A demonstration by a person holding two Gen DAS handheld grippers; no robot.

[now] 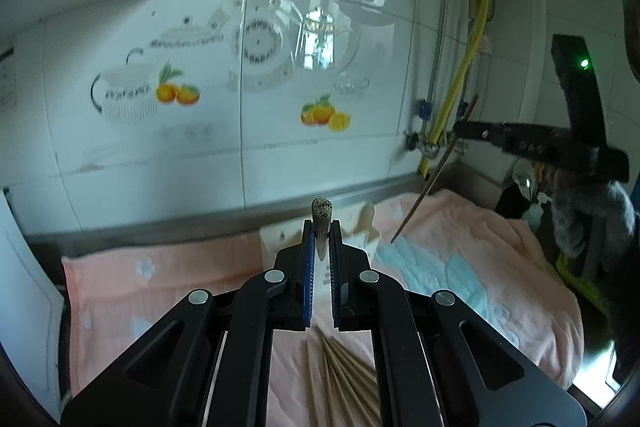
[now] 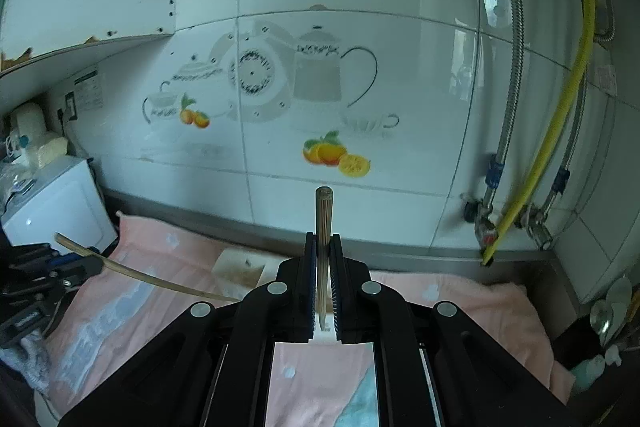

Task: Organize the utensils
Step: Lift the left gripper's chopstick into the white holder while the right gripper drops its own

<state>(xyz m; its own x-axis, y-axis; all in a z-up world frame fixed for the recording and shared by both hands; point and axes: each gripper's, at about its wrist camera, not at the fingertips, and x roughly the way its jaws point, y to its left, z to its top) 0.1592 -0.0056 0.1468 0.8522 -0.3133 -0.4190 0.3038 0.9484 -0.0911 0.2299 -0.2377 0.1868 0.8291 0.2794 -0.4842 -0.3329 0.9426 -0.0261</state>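
left wrist view: left gripper (image 1: 321, 227) jaws pinched on 1 chopstick (image 1: 321, 213), end poking out past the tips, lifted off the pink towel (image 1: 160, 279). loose chopsticks (image 1: 340, 375) fan out on the towel below, probably waiting to be sorted.

right wrist view: right gripper (image 2: 322, 239) jaws clamp another chopstick (image 2: 323, 219), upright between the pads, above the towel.

Thin brown wooden chopstick (image 1: 321, 217) clamped upright between left gripper (image 1: 321, 227) pads; second like chopstick (image 2: 323, 227) in right gripper (image 2: 322, 239); loose fanned chopstick bundle (image 1: 344, 379) on pink towel (image 1: 160, 287) below
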